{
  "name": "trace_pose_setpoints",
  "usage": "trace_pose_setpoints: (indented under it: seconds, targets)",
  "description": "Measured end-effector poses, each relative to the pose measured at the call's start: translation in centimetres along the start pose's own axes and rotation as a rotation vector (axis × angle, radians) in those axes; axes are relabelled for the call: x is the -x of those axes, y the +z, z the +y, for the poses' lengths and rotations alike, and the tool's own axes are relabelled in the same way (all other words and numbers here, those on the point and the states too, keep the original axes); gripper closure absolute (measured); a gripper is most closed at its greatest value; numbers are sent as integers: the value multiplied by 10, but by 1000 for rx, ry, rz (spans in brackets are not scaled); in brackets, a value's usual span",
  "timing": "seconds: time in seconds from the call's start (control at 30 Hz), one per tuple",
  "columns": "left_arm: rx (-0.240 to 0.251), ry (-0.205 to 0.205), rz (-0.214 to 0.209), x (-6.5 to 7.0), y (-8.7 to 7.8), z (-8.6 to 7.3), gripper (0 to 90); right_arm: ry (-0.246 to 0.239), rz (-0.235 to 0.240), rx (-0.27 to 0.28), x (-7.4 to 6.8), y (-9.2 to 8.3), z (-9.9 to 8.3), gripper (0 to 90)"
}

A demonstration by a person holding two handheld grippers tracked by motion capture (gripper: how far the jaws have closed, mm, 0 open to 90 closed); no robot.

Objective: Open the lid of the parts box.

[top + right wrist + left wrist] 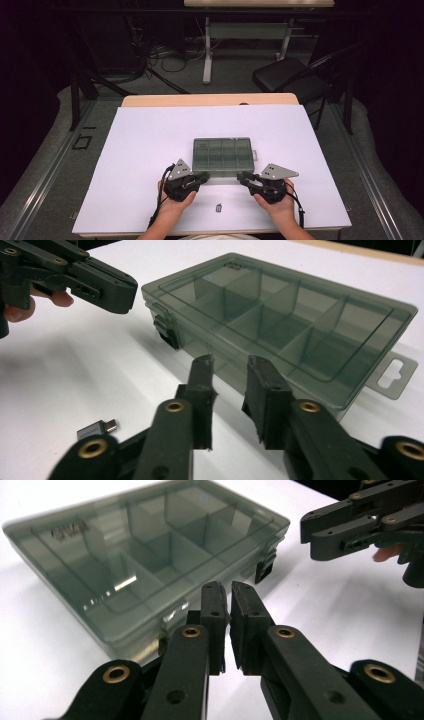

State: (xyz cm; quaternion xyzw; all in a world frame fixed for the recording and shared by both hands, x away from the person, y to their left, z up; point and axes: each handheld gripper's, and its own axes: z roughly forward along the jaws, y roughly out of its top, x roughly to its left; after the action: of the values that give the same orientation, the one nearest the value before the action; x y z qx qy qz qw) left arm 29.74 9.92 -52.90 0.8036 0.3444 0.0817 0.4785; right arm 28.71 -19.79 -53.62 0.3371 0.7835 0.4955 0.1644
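The lidded smoke-grey compartment box [222, 156] lies mid-bench [150, 140], well clear of every edge, white surface open all round. The left claw [204, 177] sits nearly shut and empty at its near-left corner; the right claw [242, 177], narrowly parted, also empty. Lid lettering [72, 530] is unreadable.

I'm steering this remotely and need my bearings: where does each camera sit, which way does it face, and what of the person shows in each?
High view: above the person's side, looking forward and down on the table; forearms, left gripper and right gripper enter from below.
Left gripper view: rides that gripper, looking along its nearly shut jaws at the organizer box; the other gripper upper right.
Right gripper view: along its jaws, a gap between them, at the box; small adapter lower left.
All three share the box.
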Motion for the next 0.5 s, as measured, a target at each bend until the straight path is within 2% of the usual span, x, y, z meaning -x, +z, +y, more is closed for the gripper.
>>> trace_pose_setpoints:
  seconds: [0.1, 0.13, 0.3, 0.4, 0.5]
  targets:
    - [-11, -27, 8, 0, 0, -1, 900, 25, 25, -12, 2, 1, -1, 816]
    - [-9, -32, 22, 1, 0, -1, 900, 31, 31, -16, 2, 1, -1, 832]
    - [-10, -48, 50, 3, -1, -2, 900, 46, 32, -18, 3, 1, -2, 889]
    - [-22, -46, 65, 4, 1, -3, 900, 71, 28, -32, 5, 1, -3, 900]
    - [-46, -69, 70, 2, 4, -5, 900, 102, 35, -42, 8, 3, -4, 900]
